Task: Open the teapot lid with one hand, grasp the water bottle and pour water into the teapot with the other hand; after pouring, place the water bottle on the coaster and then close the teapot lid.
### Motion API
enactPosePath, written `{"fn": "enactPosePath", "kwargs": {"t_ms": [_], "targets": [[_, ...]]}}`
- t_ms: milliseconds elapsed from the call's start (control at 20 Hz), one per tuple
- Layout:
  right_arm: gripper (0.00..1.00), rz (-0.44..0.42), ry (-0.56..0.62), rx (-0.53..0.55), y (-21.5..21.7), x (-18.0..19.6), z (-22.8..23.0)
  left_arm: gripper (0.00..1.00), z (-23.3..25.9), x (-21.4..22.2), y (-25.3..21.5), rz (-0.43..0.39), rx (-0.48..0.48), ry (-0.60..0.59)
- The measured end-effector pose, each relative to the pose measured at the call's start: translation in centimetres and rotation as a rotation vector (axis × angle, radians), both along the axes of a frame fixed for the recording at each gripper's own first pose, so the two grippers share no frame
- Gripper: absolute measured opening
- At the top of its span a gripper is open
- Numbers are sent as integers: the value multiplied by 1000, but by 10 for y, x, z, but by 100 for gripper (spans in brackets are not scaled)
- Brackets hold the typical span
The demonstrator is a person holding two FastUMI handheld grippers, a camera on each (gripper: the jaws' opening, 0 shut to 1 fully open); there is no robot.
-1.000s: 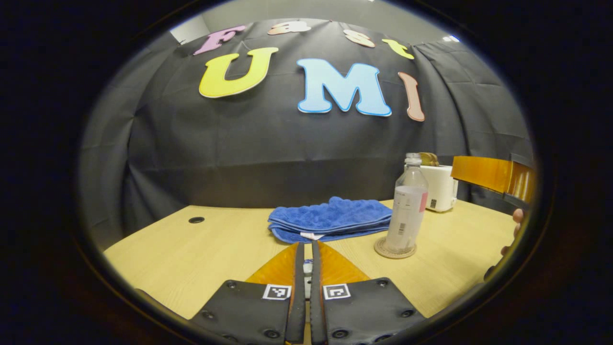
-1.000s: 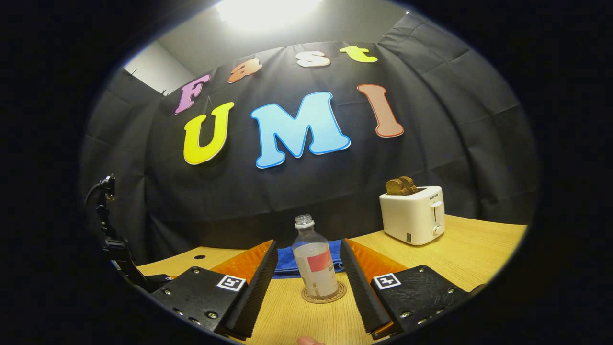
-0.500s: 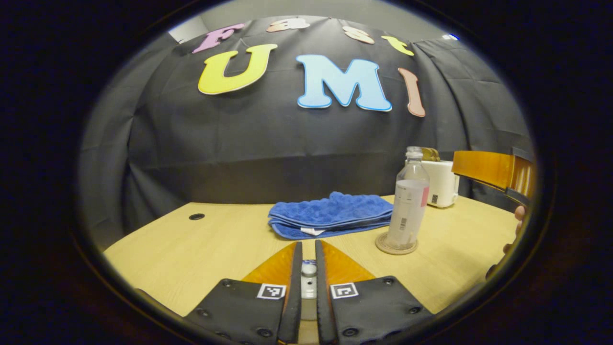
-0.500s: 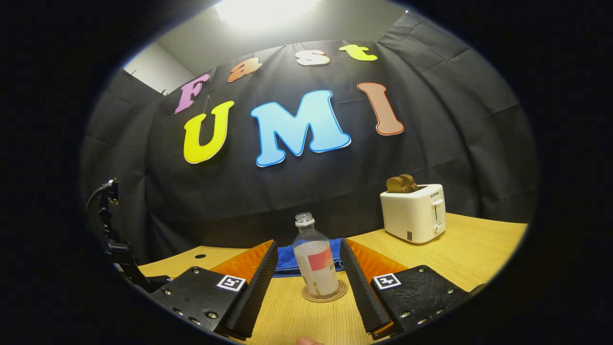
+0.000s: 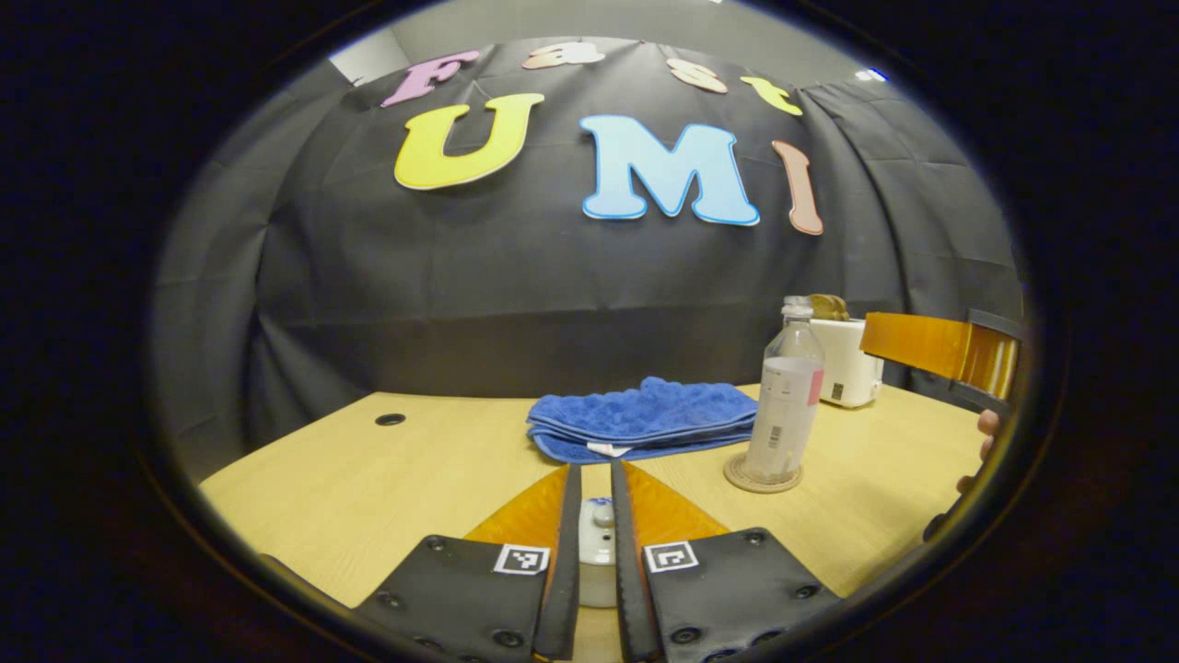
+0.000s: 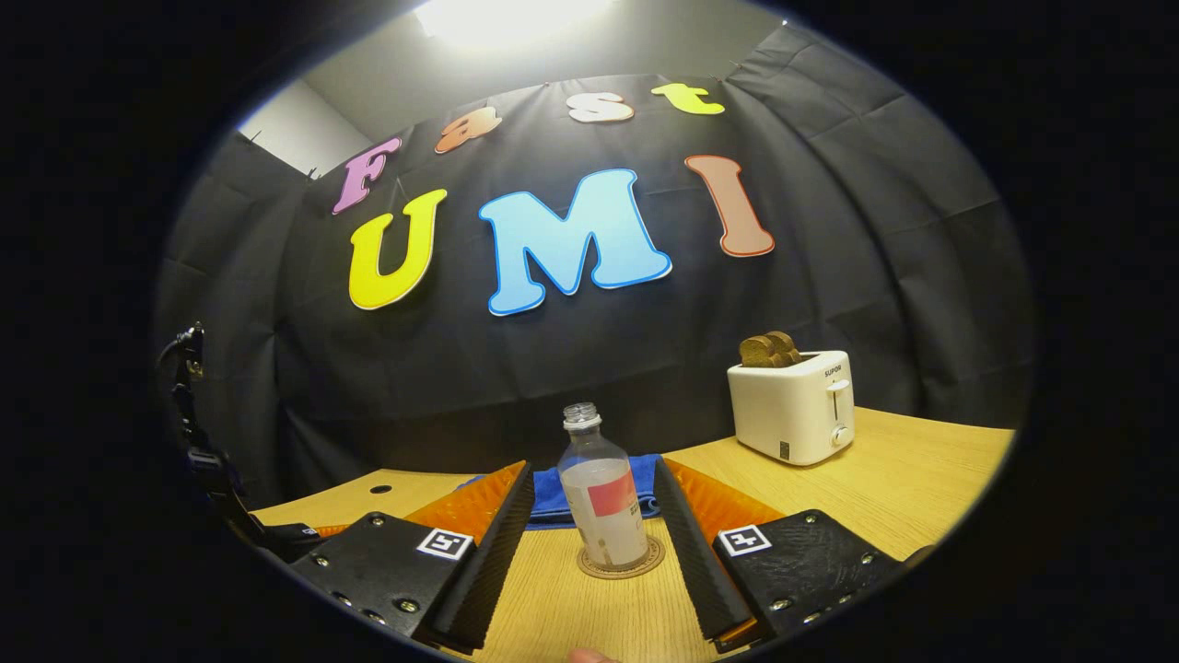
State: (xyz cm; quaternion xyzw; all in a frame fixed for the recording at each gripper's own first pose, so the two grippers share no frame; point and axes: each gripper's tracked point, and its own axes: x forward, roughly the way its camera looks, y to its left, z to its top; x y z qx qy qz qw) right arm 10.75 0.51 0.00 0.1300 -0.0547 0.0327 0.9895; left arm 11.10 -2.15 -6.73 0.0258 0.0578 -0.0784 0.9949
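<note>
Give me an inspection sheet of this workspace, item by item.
Surface: light wooden table with a round cable hole.
Job's things: water bottle, uncapped, upright on the coaster; white teapot lid between the left gripper's fingers.
Clutter: folded blue towel; white toaster with bread slices in its slots.
Grippers: left gripper nearly closed around the lid's knob, contact not clear; right gripper open, fingers either side of the bottle, apart from it.
Cables: dark cable and bracket at the left edge of the right gripper view.
Surroundings: black cloth wall; ceiling light.
</note>
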Motion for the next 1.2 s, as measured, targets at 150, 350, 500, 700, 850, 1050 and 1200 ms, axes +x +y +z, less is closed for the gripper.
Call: {"fn": "enactPosePath", "kwargs": {"t_ms": [150, 350, 500, 700, 850, 1050, 1200], "targets": [[82, 16, -14, 2, 3, -8, 12, 29, 12, -19, 2, -6, -40, -37], [82, 23, 8, -22, 8, -29, -7, 29, 20, -48, 5, -4, -64, -63], [82, 17, 27, -73, 9, -51, -22, 29, 23, -68, 7, -12, -55, -71], [82, 5, 48, -108, 7, -75, -36, 29, 24, -95, 5, -17, -56, -75], [82, 3, 56, -125, 6, -90, -41, 29, 23, -111, 2, -21, -65, -78], [82, 2, 61, -133, 9, -105, -43, 29, 25, -128, -2, -23, -80, -86], [82, -5, 53, -145, 9, -113, -42, 29, 32, -135, -1, -20, -75, -103]]}}
